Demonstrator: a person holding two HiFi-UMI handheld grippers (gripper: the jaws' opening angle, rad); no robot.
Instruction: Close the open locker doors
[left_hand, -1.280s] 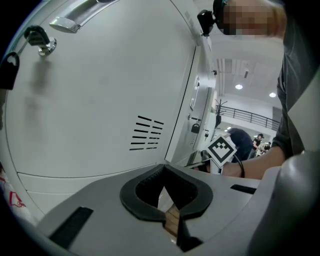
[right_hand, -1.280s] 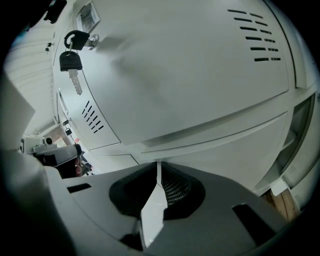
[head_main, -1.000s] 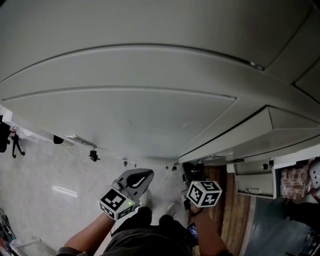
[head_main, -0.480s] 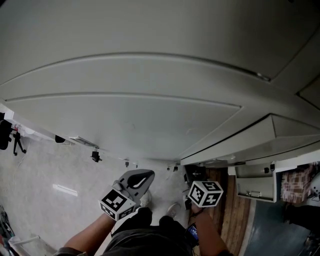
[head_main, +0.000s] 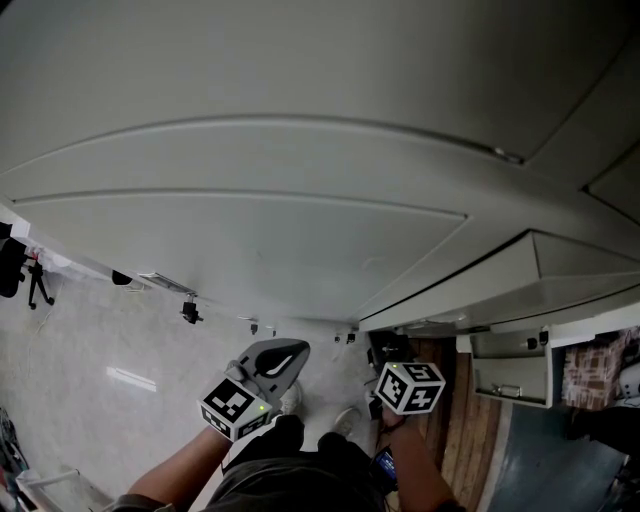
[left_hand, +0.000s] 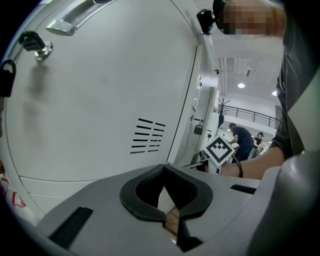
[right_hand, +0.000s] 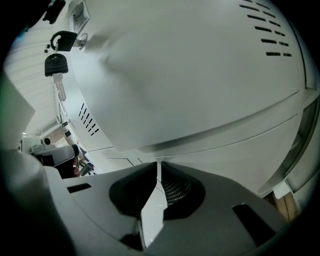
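Pale floor (head_main: 110, 340) lies under us. Nearest, we hold both tools low against our body. The left gripper (left_hand: 163, 170) has its jaws pressed together on nothing. The right gripper (right_hand: 158, 165) is likewise clenched and empty, with only a thin slit between its tips.

Just beyond them rises the bank of grey locker doors (head_main: 300, 230), most lying flush. A key (right_hand: 55, 65) hangs from one lock near the right gripper. Further right, one door (head_main: 480, 275) appears to stand ajar along a dark gap. Beyond it, low down, a small open door (head_main: 512, 372) swings out.

We judge the step in hand is reaching those. We should keep the jaws clenched, lay them flat against the free edge, away from the hinge and key, and push steadily until the panel sits flush.
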